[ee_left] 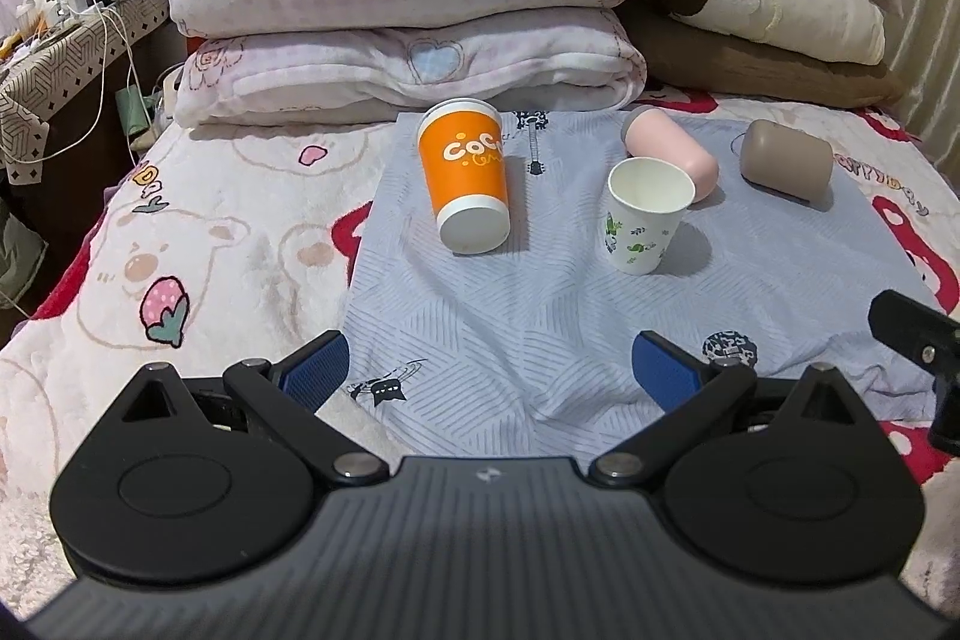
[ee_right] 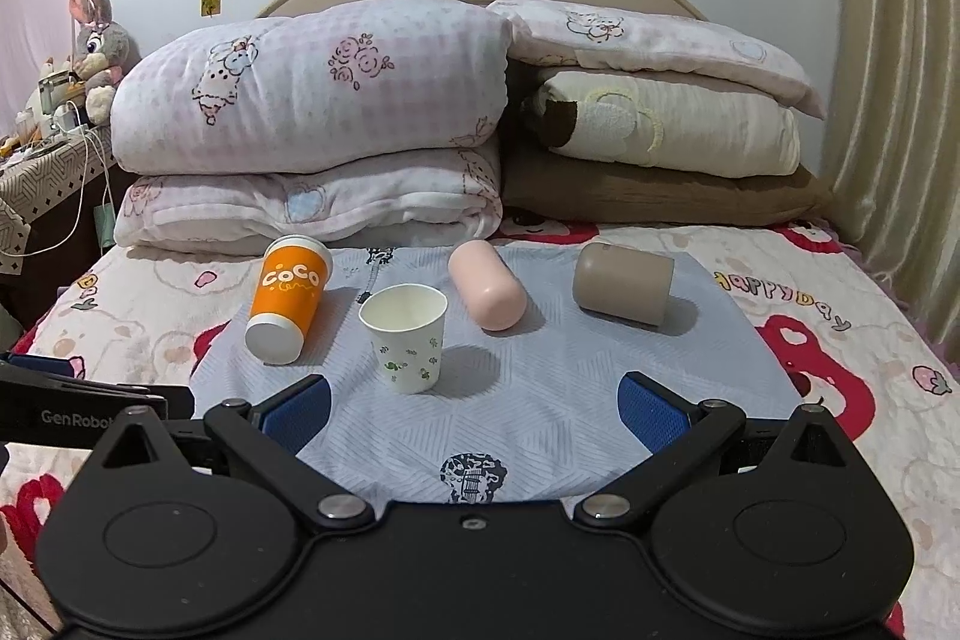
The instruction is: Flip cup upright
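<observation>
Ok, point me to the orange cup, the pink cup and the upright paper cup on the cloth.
orange cup (ee_left: 465,163): left wrist view, on its orange side wall.
pink cup (ee_right: 489,292): right wrist view, on its side, mid-body.
upright paper cup (ee_right: 409,358): right wrist view, on its printed outer wall.

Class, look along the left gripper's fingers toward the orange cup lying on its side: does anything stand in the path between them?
Nothing visible does. Only bare grey cloth lies between the open left gripper and the orange cup. The upright white paper cup stands off to the right, clear of that line.

Paper orange cup (ee_left: 465,175); matt cloth (ee_left: 540,316).
</observation>
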Tool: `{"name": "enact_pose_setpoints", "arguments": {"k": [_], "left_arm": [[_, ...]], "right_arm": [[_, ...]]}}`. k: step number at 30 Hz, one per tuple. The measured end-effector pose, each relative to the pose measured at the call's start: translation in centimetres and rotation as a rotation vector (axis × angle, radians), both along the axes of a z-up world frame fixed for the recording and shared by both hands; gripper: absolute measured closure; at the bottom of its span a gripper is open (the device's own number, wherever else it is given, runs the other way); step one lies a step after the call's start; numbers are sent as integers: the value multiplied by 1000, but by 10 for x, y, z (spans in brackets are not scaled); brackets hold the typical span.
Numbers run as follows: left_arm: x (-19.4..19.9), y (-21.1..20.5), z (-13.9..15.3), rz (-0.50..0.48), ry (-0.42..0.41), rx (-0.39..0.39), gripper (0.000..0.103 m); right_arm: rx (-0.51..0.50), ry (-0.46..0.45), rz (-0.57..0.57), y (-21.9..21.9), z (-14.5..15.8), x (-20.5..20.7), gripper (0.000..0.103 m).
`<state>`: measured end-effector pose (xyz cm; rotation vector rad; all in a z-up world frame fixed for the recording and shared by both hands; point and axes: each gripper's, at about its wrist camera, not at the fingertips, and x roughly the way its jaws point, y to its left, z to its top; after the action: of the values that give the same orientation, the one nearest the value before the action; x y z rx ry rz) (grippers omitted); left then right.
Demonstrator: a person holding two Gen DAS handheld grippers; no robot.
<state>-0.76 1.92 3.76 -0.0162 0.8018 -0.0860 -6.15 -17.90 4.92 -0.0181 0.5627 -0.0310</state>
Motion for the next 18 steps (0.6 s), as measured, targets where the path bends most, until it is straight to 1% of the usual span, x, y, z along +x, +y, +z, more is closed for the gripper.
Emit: {"name": "enact_pose_setpoints", "arguments": {"k": [7, 18], "left_arm": [[1, 3, 0, 9, 5, -16, 1], [1, 6, -1, 17, 13, -15, 1]], "right_arm": [[-6, 2, -5, 0, 1, 1, 0], [-18, 2, -13, 0, 2, 0, 0]]}}
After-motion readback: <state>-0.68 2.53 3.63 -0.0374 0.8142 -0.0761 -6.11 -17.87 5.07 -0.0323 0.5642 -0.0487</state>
